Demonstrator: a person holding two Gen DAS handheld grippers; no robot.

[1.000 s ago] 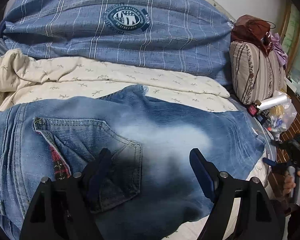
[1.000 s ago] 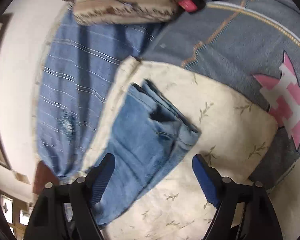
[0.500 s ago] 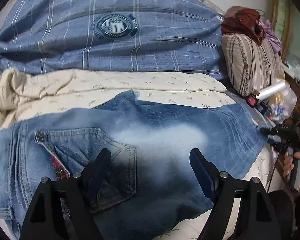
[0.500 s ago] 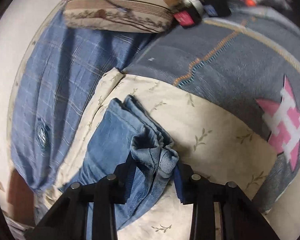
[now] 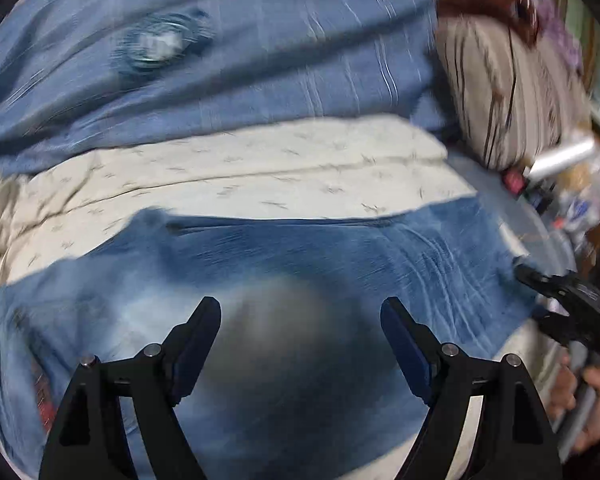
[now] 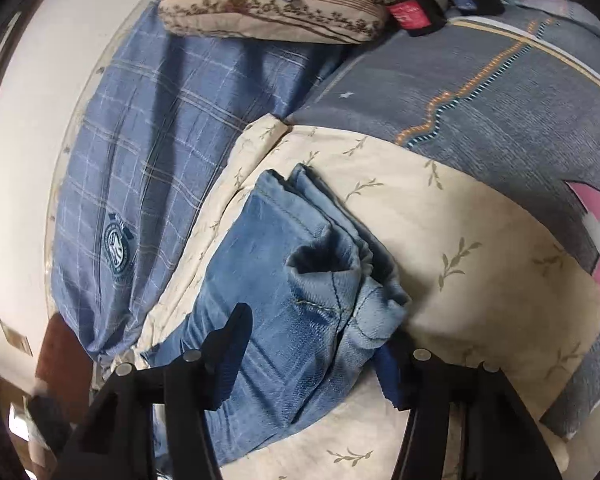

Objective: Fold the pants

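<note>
Faded blue jeans [image 5: 340,264] lie flat on a cream leaf-print sheet [image 5: 260,168], folded lengthwise. My left gripper [image 5: 300,328] is open and empty, hovering over the seat part. In the right wrist view the leg ends [image 6: 332,280] are bunched and lifted between the fingers of my right gripper [image 6: 316,344]; the jaws stand partly apart with the denim cuff between them. The right gripper and the hand holding it also show at the right edge of the left wrist view [image 5: 572,308].
A blue plaid quilt [image 6: 148,140] lies behind the sheet. A striped pillow [image 6: 276,4] and small clutter [image 6: 420,8] sit at the head of the bed. A grey bedcover [image 6: 500,92] with pink motif lies to the right.
The right gripper closed in on the leg ends, then its jaws widened somewhat with the bunched cuff between them. The left gripper drifted toward the legs; its view is blurred.
</note>
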